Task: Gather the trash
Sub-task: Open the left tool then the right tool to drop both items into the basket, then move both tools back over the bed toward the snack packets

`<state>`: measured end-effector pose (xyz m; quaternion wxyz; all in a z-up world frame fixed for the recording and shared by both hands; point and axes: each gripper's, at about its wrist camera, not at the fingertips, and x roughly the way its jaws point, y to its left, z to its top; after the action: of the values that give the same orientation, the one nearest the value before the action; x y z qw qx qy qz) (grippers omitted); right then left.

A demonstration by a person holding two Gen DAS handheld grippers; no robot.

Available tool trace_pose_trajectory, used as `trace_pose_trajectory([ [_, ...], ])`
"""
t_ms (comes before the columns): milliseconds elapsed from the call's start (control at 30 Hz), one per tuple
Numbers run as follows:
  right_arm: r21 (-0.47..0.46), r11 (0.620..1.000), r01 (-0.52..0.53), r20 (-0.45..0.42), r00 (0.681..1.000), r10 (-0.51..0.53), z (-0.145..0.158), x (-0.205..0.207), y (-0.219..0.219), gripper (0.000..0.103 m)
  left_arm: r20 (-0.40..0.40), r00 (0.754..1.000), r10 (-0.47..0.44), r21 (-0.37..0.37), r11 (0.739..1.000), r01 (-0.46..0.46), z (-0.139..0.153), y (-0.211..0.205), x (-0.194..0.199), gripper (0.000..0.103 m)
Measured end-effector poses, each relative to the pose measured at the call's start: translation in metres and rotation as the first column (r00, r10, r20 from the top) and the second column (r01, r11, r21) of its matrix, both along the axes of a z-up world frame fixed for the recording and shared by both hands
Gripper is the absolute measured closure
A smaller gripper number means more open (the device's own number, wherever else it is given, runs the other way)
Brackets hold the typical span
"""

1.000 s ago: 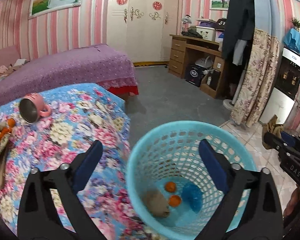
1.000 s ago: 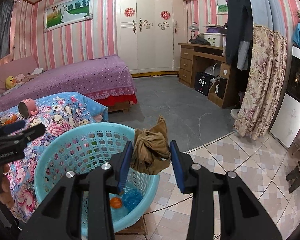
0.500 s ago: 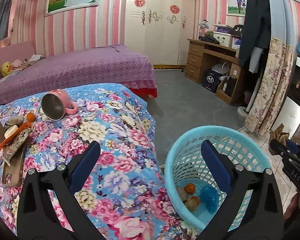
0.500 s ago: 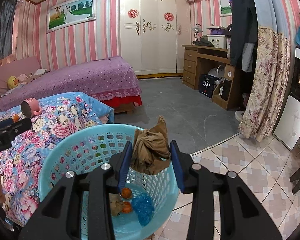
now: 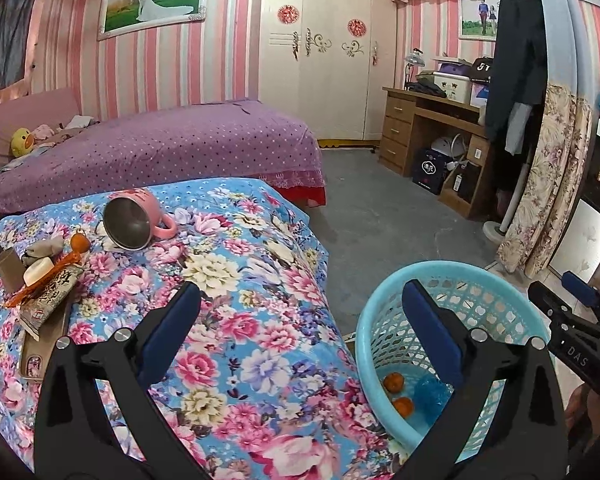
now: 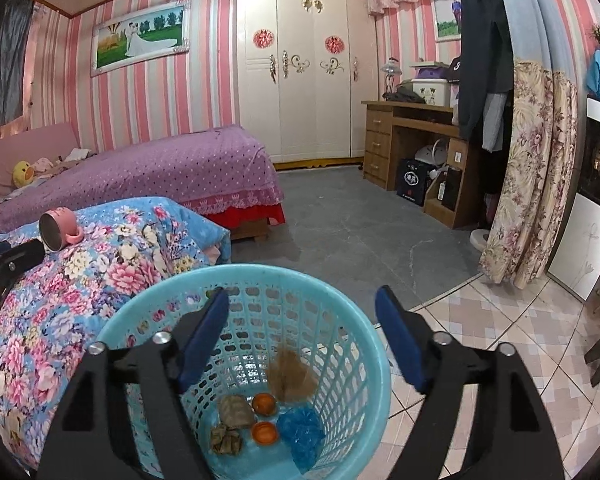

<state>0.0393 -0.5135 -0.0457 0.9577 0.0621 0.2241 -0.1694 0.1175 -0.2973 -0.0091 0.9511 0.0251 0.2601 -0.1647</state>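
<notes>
My right gripper (image 6: 300, 300) hovers over the light blue mesh basket (image 6: 240, 274), and its jaws are opening with nothing between them. A brown crumpled rag (image 6: 292, 376) is blurred inside the basket, dropping above orange peels (image 6: 264, 404), a blue wrapper (image 6: 300, 428) and brown scraps. My left gripper (image 5: 300, 292) is open and empty above the floral bedspread (image 5: 240, 344), with the basket (image 5: 452, 270) at its right. A pile of trash (image 5: 48, 292) lies at the bedspread's left: a cardboard tube, a white piece, orange bits and a printed wrapper.
A pink mug (image 5: 136, 220) lies on its side on the bedspread. Behind it stands a purple bed (image 5: 160, 148). A wooden desk (image 5: 424, 128), hanging clothes and a floral curtain (image 5: 548, 184) line the right. Grey floor and pale tiles surround the basket.
My right gripper's jaws spread and let go of the brown rag, which fell into the basket. My left gripper swung left, from over the basket to over the bedspread.
</notes>
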Motion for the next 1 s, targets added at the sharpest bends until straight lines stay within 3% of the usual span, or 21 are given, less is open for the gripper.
trace_pose_trajectory([
  [133, -0.008, 1.000, 0.013, 0.031, 0.999, -0.012, 0.003, -0.003, 0.005, 0.004, 0.006, 1.000, 0.005, -0.008, 1.000, -0.005, 0.002, 0.010, -0.001, 0.006],
  [300, -0.039, 0.998, 0.056, 0.041, 0.998, -0.054, 0.008, -0.002, 0.015, 0.004, 0.008, 1.000, 0.022, -0.007, 1.000, -0.022, 0.007, 0.028, 0.000, 0.006],
  [633, -0.028, 0.999, 0.038, 0.044, 0.998, -0.037, 0.019, 0.013, 0.049, 0.004, 0.054, 0.993, 0.103, 0.042, 0.994, -0.105, 0.018, 0.091, 0.012, 0.006],
  [833, -0.040, 0.999, -0.010, 0.013, 1.000, 0.010, 0.019, 0.035, 0.084, 0.004, 0.085, 0.981, 0.177, 0.087, 0.979, -0.184, 0.013, 0.142, 0.018, 0.006],
  [1000, -0.059, 0.996, -0.071, -0.012, 0.997, 0.071, 0.018, 0.055, 0.124, 0.004, 0.048, 0.969, 0.241, 0.050, 0.969, -0.243, 0.005, 0.195, 0.028, 0.006],
])
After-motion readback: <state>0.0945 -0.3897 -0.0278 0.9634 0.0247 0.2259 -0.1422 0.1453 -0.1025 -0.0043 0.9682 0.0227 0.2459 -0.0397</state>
